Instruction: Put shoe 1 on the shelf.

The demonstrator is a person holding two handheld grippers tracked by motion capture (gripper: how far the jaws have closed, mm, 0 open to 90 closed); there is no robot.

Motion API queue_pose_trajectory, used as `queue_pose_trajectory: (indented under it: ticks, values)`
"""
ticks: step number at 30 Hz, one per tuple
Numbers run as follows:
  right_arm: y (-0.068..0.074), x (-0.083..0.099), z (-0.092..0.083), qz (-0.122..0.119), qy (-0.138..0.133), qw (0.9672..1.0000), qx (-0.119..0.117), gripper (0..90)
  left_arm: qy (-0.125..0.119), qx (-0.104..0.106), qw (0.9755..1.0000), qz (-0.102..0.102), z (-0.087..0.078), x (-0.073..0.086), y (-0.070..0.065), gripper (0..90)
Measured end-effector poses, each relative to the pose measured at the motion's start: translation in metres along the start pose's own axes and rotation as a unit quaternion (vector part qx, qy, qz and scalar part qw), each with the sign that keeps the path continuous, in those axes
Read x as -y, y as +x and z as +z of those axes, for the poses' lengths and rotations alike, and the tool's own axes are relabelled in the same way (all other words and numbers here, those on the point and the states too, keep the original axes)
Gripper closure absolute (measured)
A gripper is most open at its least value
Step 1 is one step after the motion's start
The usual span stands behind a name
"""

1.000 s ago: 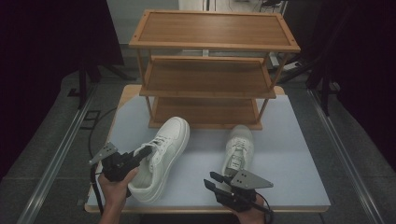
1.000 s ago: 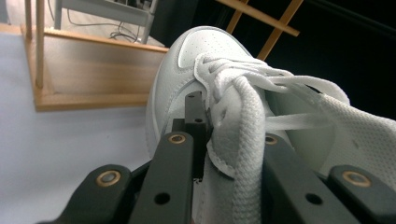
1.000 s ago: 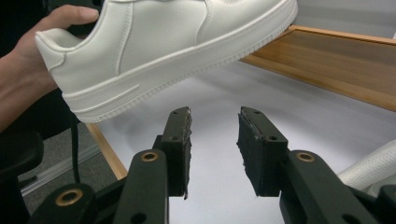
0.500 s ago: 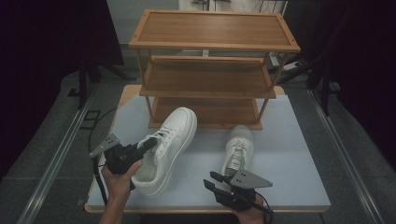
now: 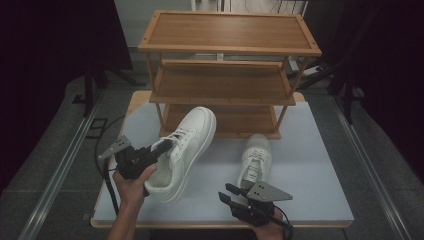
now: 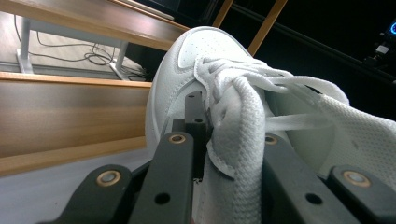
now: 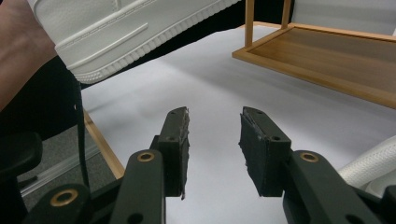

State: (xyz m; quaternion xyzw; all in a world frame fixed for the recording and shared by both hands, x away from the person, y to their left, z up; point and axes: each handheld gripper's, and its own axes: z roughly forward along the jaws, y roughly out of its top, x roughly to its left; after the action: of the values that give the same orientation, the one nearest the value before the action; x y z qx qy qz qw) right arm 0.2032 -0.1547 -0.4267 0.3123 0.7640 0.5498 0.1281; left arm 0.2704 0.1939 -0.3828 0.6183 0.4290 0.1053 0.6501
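Left gripper [image 5: 161, 148] clamped on the tongue and laces of a white sneaker [image 5: 186, 145], jaws drawn close with the padded fabric pinched between them, as seen up close in the left gripper view [image 6: 219, 135]. Sneaker [image 6: 210, 74] tilted, toe pointing toward the bottom tier of the wooden shoe rack [image 5: 227, 80], heel low near the front edge of the table [image 5: 320, 165]; from the right gripper view the ribbed sole [image 7: 140, 42] appears raised off the pale tabletop with a shadow beneath. Left hand [image 5: 132, 180] wrapped around the gripper body, cable trailing off toward the table's left edge. Second white sneaker [image 5: 256, 159] resting flat on the table, toe toward the rack, just ahead of the right gripper [image 5: 229, 192]. Right gripper [image 7: 214, 140] roughly half open, nothing between the pads, bare tabletop [image 7: 196, 84] visible through the gap; part of the second sneaker's rounded edge [image 7: 369, 168] just beside its right jaw. Rack's lowest shelf [image 7: 327, 51] farther off at the upper right of that view. Two sneakers apart from each other, not touching.
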Motion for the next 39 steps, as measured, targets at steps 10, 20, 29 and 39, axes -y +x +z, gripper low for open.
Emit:
queue_pose_trajectory:
  ticks: [10,20,29,39]
  values:
    - [0.000,0.000,0.000,0.000,0.001,1.0000,-0.001,61.3,-0.007,0.000,0.9999,-0.009,0.006,-0.008,0.001,83.1]
    - [-0.001,0.000,0.000,0.001,0.002,1.0000,-0.003,61.3,-0.020,-0.005,0.9997,-0.012,0.020,-0.029,0.001,83.1]
    - [-0.002,0.000,0.000,0.002,0.000,1.0000,-0.002,61.3,-0.026,-0.011,0.9995,-0.014,0.027,-0.038,0.001,83.1]
    - [-0.003,-0.001,-0.002,0.000,-0.002,1.0000,-0.004,61.3,-0.039,-0.019,0.9989,-0.020,0.038,-0.045,0.001,83.1]
